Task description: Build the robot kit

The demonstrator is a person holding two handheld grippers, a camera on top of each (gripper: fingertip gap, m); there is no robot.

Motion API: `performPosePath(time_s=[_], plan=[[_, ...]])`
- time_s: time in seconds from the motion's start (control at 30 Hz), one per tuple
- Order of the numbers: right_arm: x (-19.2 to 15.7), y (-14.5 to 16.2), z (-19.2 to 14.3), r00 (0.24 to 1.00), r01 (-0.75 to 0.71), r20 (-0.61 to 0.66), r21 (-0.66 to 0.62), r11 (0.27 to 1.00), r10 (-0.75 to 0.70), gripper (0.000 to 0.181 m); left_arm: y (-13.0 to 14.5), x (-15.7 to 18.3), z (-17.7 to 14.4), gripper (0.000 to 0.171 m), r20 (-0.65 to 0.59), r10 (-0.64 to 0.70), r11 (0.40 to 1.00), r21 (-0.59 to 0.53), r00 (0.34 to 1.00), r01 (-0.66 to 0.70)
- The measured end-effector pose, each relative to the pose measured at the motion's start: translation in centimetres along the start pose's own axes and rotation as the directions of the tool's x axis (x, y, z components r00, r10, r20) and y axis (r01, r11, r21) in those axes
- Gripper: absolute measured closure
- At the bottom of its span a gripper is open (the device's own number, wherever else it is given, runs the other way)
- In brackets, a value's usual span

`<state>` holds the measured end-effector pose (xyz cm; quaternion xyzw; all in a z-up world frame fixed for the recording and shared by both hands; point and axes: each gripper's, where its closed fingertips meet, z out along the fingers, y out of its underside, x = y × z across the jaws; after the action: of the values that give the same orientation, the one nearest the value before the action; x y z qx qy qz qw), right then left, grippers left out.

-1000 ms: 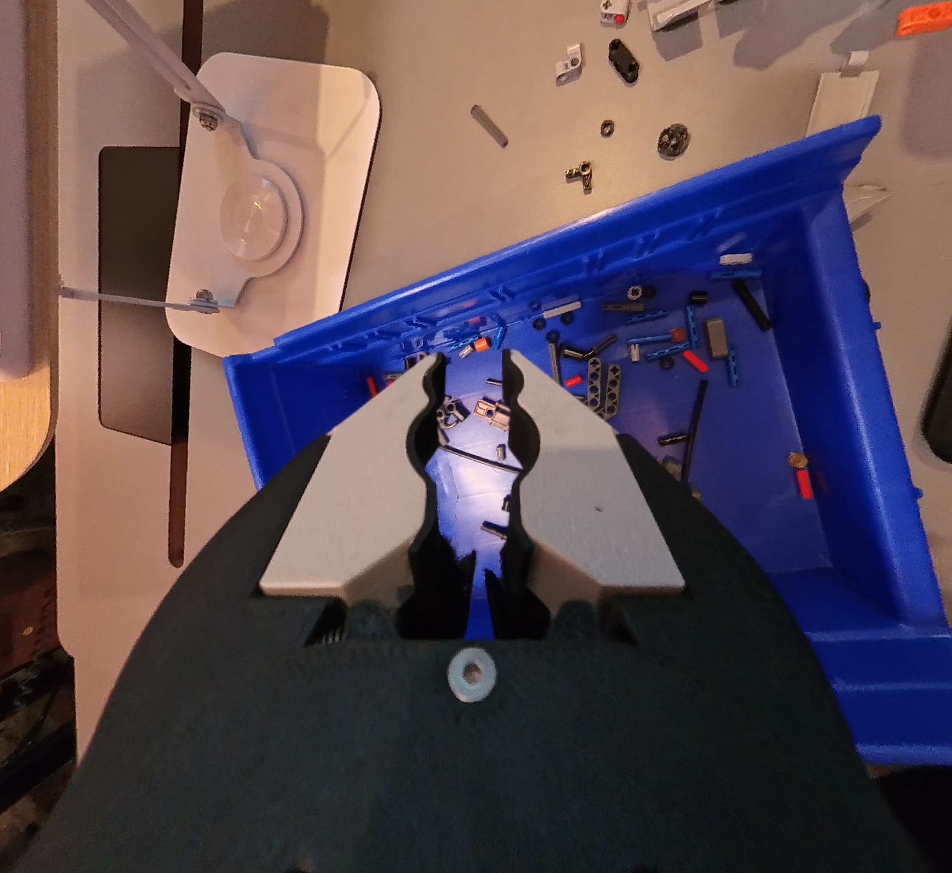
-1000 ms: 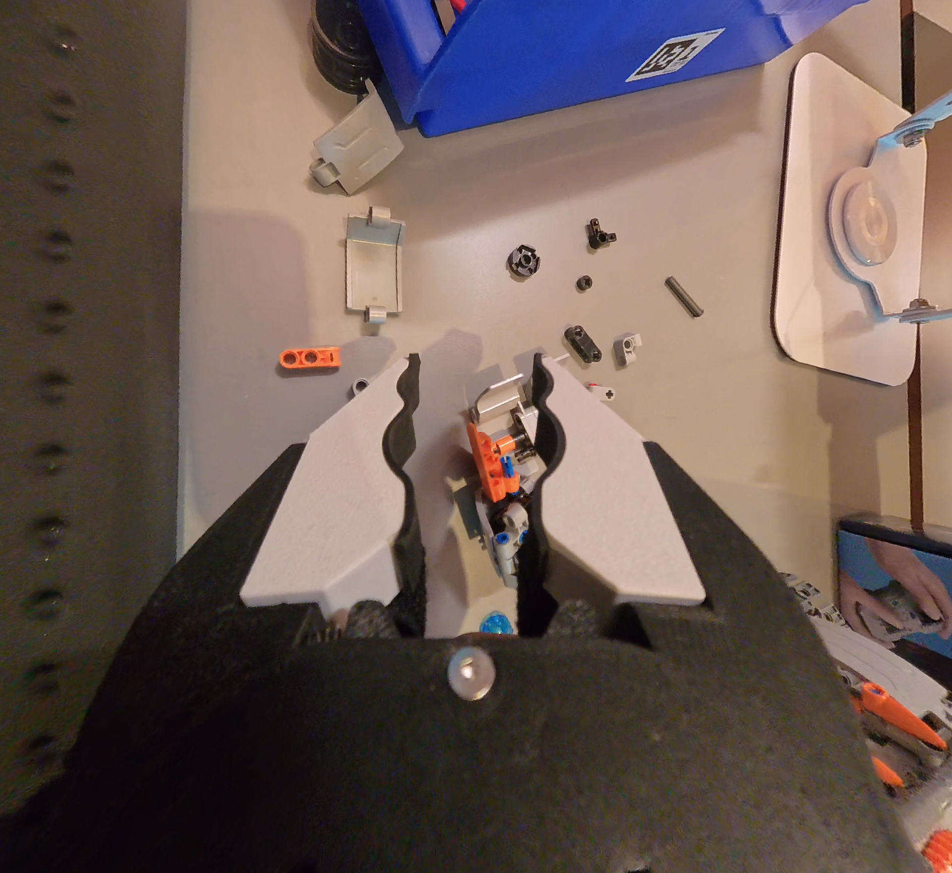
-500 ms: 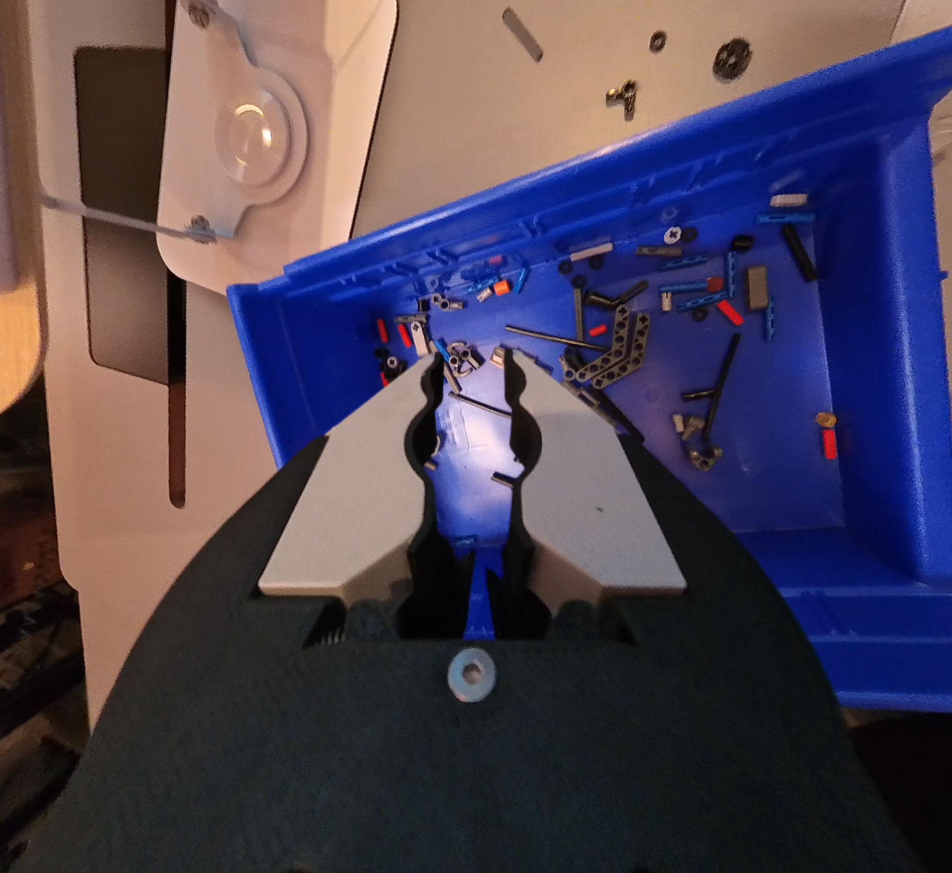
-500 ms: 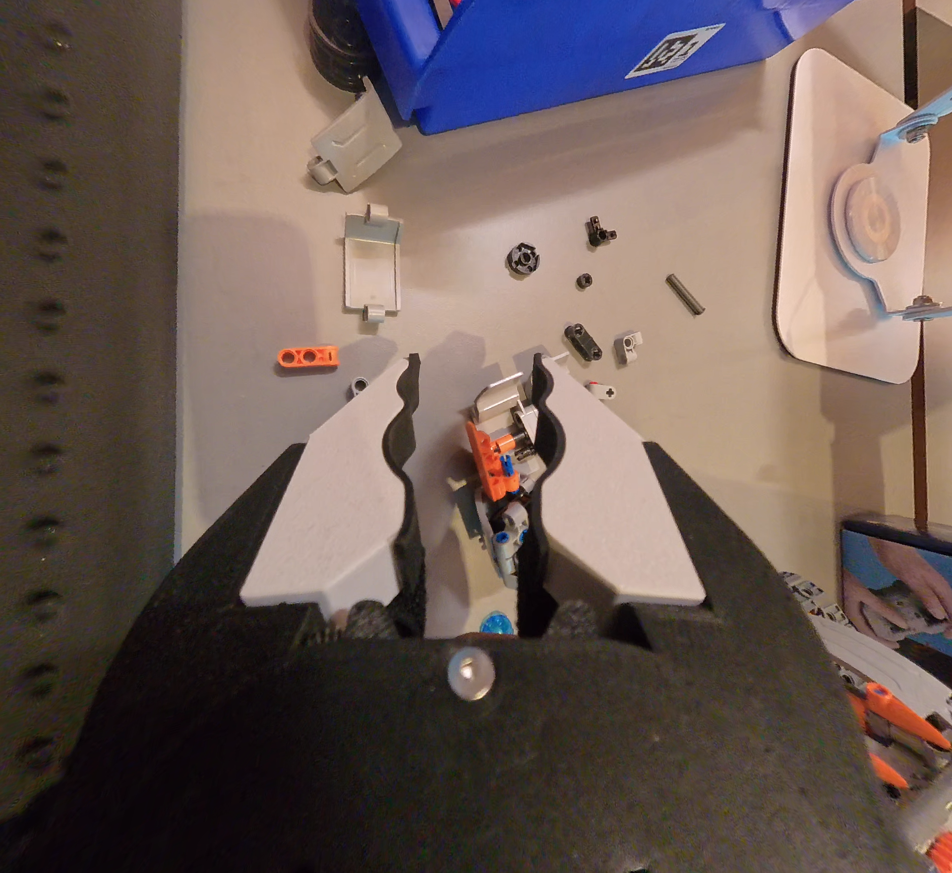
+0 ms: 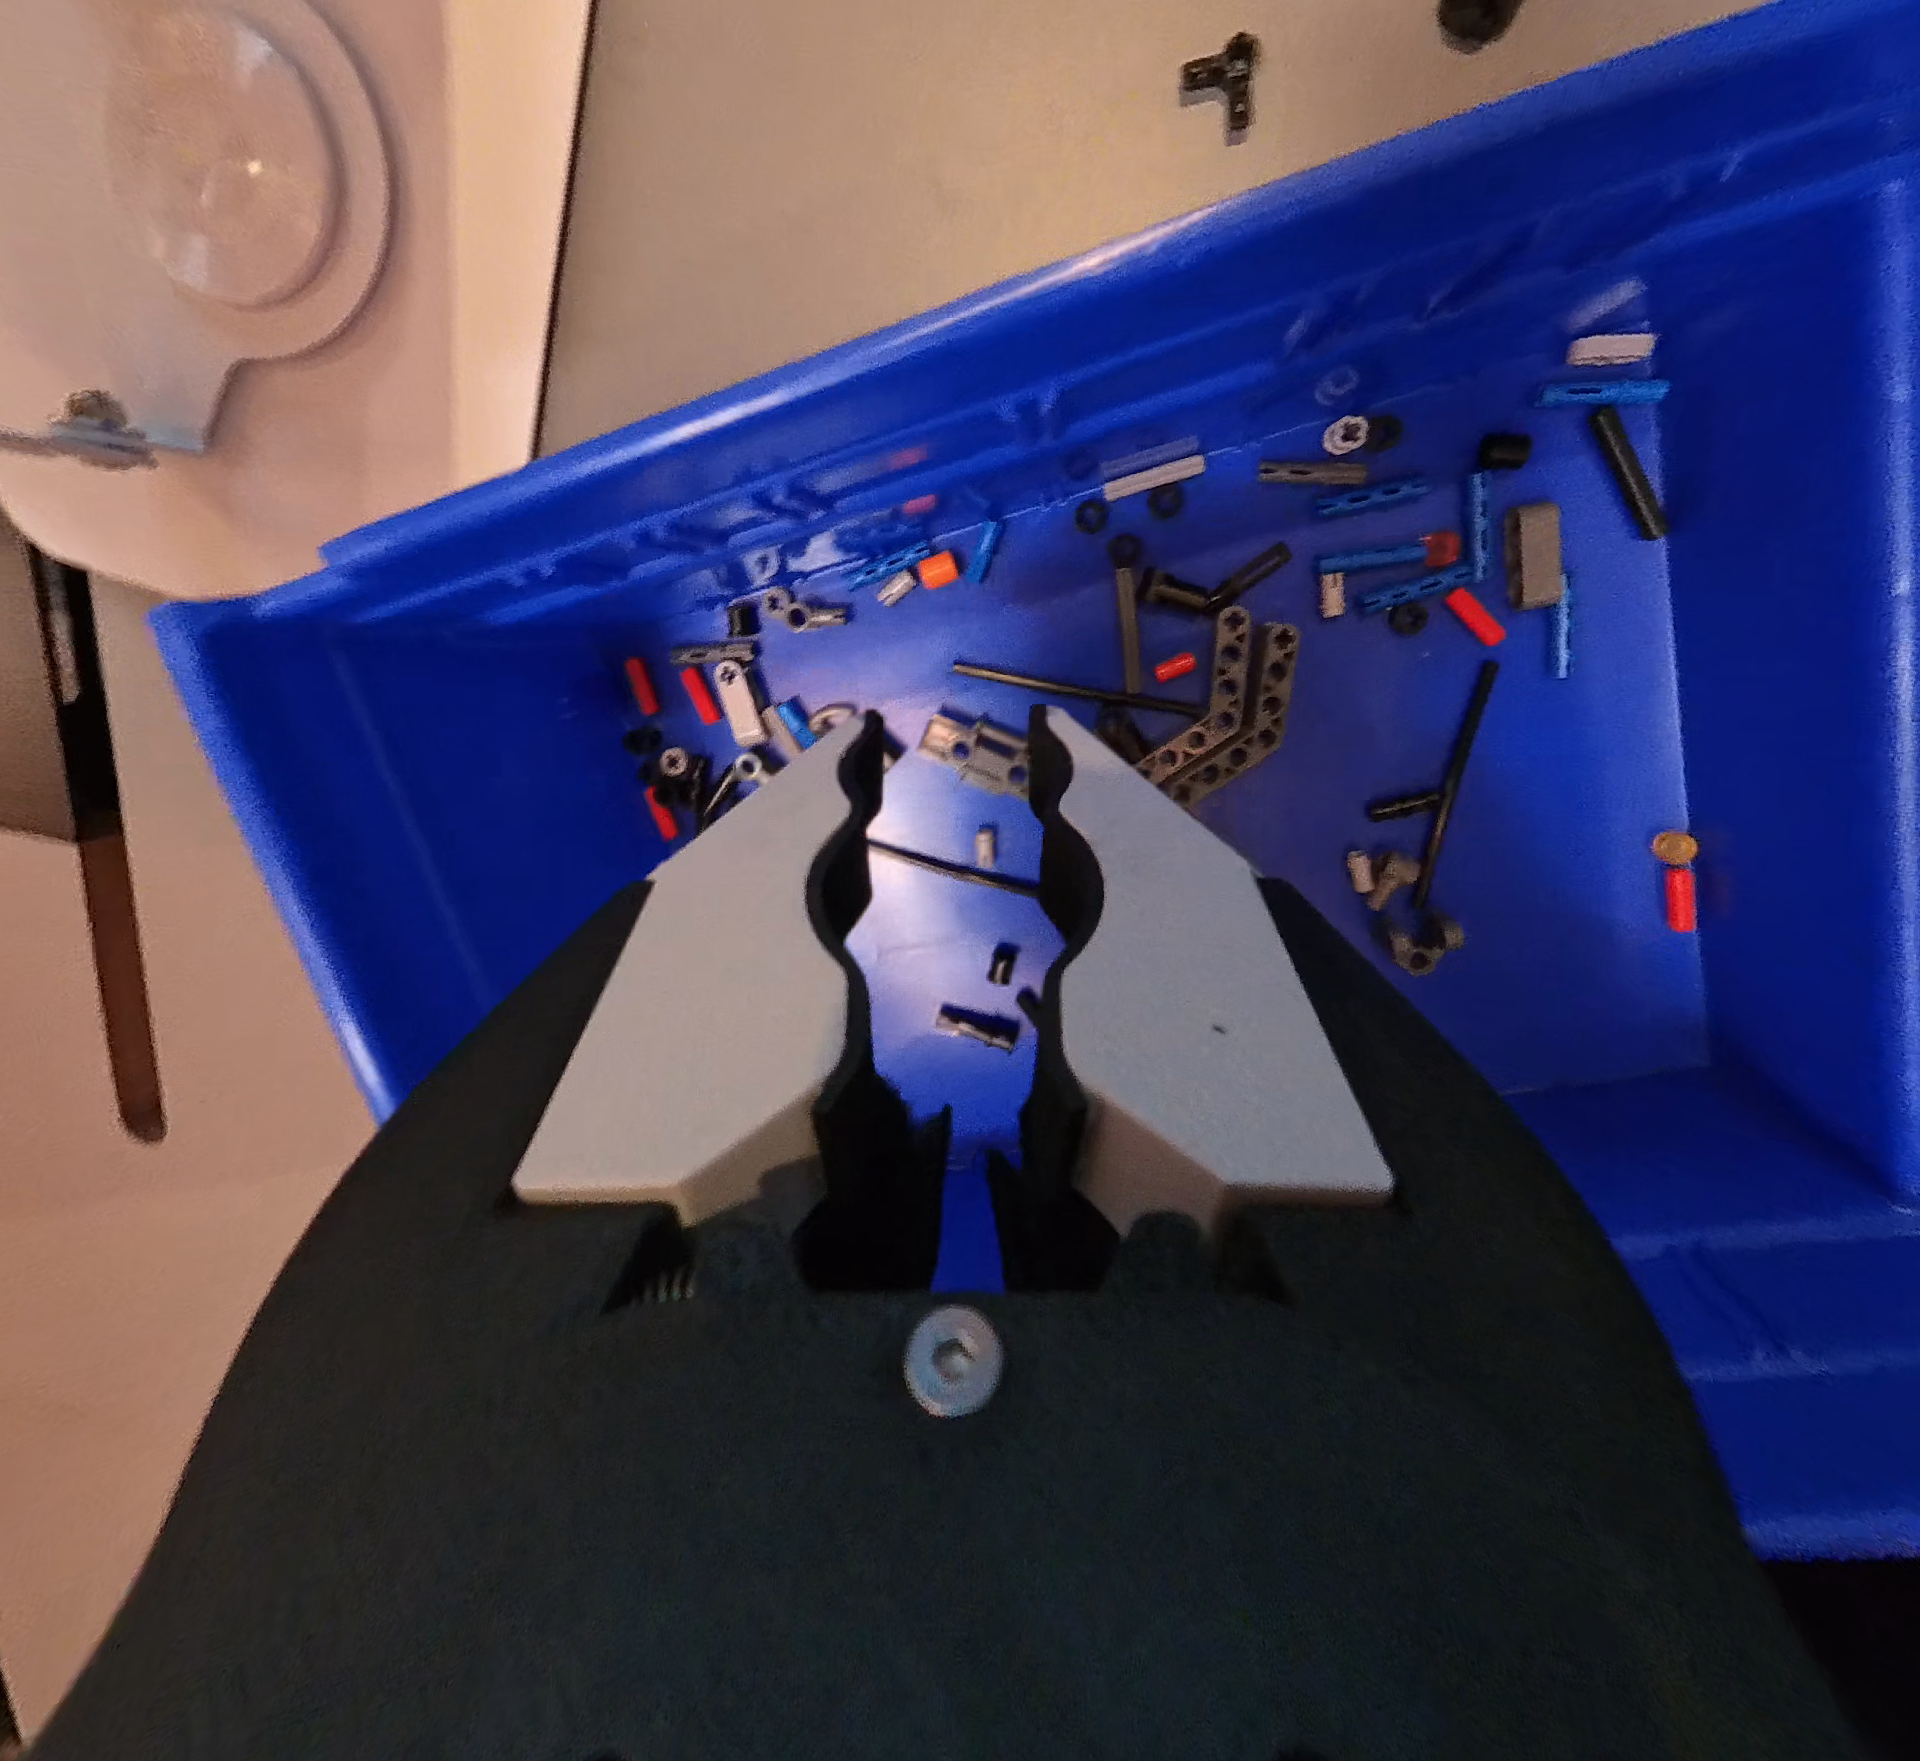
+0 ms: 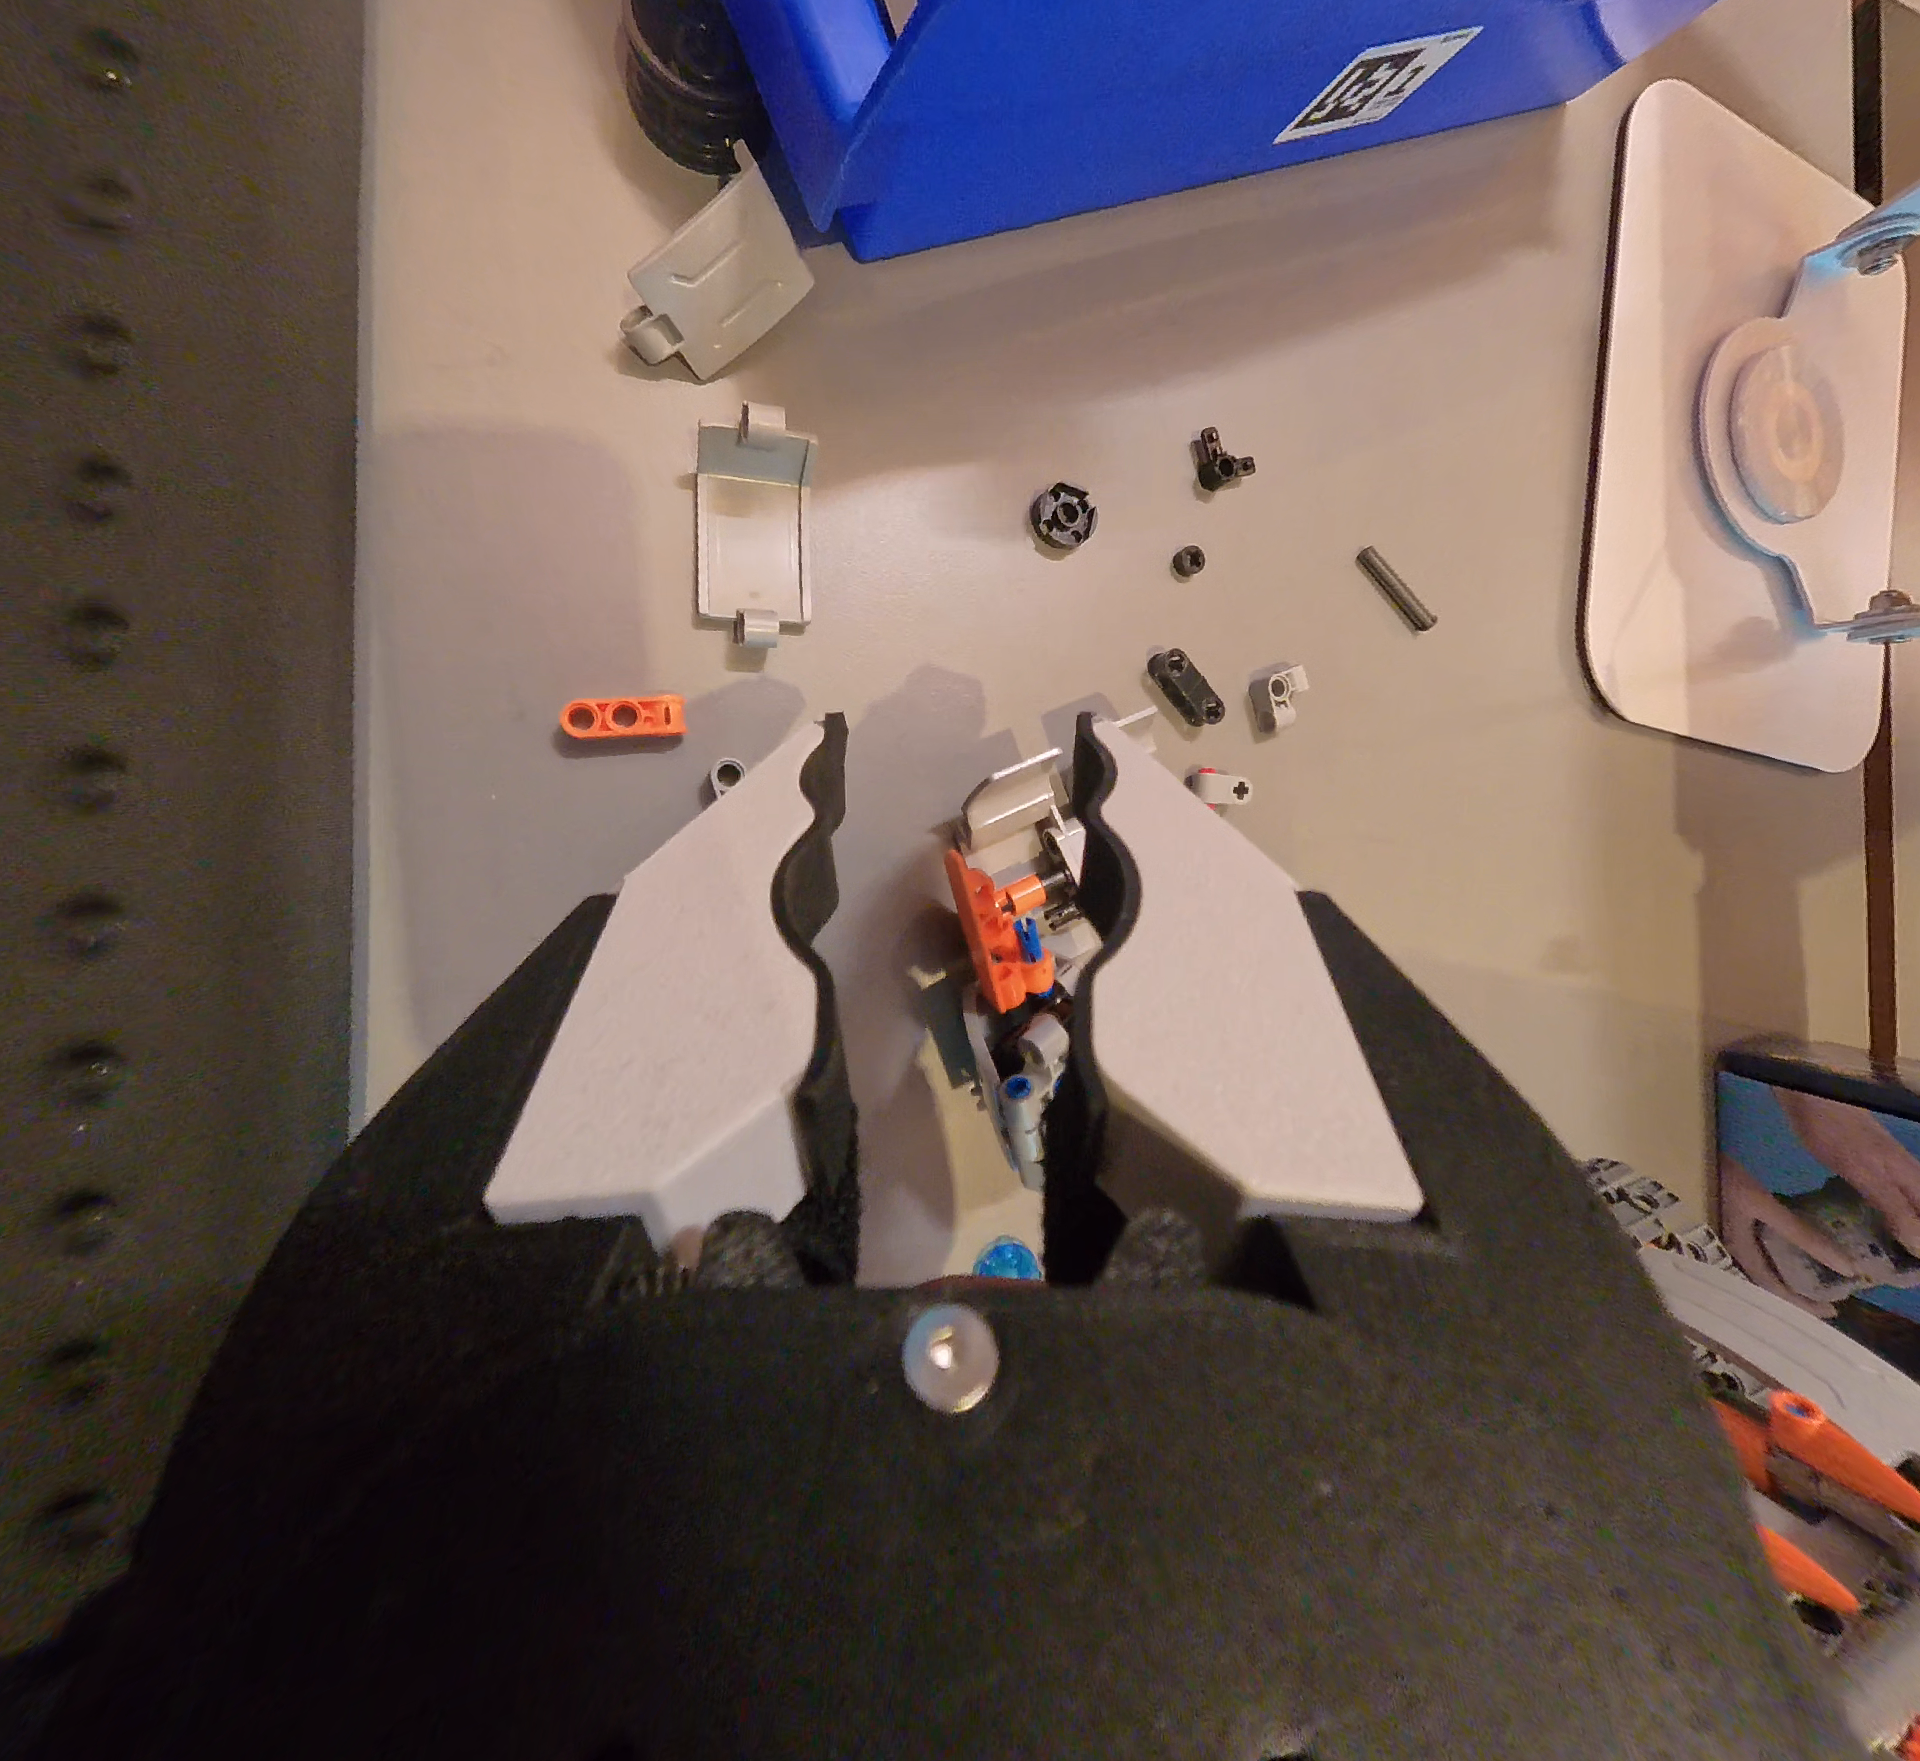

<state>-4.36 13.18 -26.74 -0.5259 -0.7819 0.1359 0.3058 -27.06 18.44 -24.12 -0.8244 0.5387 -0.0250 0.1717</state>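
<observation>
- Here, the left gripper [image 5: 951, 740] is held over the blue bin [image 5: 1787, 631] with its jaws spread and nothing between them.
- Just past its tips a grey connector piece [image 5: 977, 748] is seen on the bin floor; a bent perforated beam [image 5: 1226, 714] lies to the right, and black axles and red and blue pins are scattered around.
- The right gripper [image 6: 961, 745] is held with its jaws parted above the table [image 6: 1039, 340]; an orange-and-grey brick assembly [image 6: 1003, 932] is seen between them, against the right finger. Whether it is touched cannot be told.
- Farther off, two grey panels [image 6: 753, 527], an orange beam [image 6: 621, 715] and small black parts are spread before the bin.
</observation>
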Motion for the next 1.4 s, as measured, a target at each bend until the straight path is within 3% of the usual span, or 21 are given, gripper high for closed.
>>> performPosePath(time_s=[0.17, 0.33, 0.5, 0.73, 0.9, 0.97, 1.1, 1.27, 1.4], plan=[[0.1, 0.1, 0.0, 1.000, -0.003, 0.000, -0.001, 1.000, 0.003, 0.139, -1.4, 2.1, 2.0, 0.145, -0.107, 0.019, 0.999, 0.041, 0.994, -0.015], [0.0, 0.0, 0.0, 1.000, -0.002, 0.003, 0.001, 1.000, 0.002, 0.140, -0.7, 2.7, 4.4, 0.145, -0.148, 0.025, 1.000, -0.005, 0.989, -0.026], [-0.1, 0.2, 0.4, 1.000, -0.007, 0.019, -0.004, 1.000, 0.007, 0.139, -1.6, 2.6, 4.6, 0.143, -0.142, 0.044, 0.999, 0.023, 0.989, -0.041], [-0.1, 0.0, 0.2, 1.000, -0.005, 0.016, 0.002, 1.000, 0.005, 0.139, -1.5, 0.3, 5.4, 0.147, -0.050, 0.051, 0.996, -0.070, 0.997, -0.054], [-0.1, -0.2, -0.1, 1.000, 0.004, 0.009, 0.008, 1.000, -0.004, 0.139, -0.6, -1.7, 6.3, 0.142, -0.007, -0.071, 0.996, -0.052, 0.997, 0.070], [-0.2, -0.2, -0.1, 1.000, 0.007, 0.007, 0.009, 1.000, -0.007, 0.139, -0.9, -1.1, 6.5, 0.138, -0.048, -0.105, 0.994, -0.011, 0.993, 0.104], [-0.1, -0.2, -0.1, 1.000, 0.005, 0.007, 0.008, 1.000, -0.005, 0.139, -1.1, -1.8, 6.7, 0.150, -0.035, -0.171, 0.985, 0.008, 0.985, 0.172], [-0.1, -0.2, -0.2, 1.000, 0.006, 0.003, 0.009, 1.000, -0.006, 0.139, -1.1, -1.9, 6.8, 0.152, -0.030, -0.192, 0.981, 0.024, 0.981, 0.193], [-0.1, -0.3, -0.3, 1.000, 0.009, -0.002, 0.011, 1.000, -0.009, 0.139, -0.6, -1.9, 6.5, 0.139, 0.008, -0.160, 0.987, 0.001, 0.987, 0.160]])
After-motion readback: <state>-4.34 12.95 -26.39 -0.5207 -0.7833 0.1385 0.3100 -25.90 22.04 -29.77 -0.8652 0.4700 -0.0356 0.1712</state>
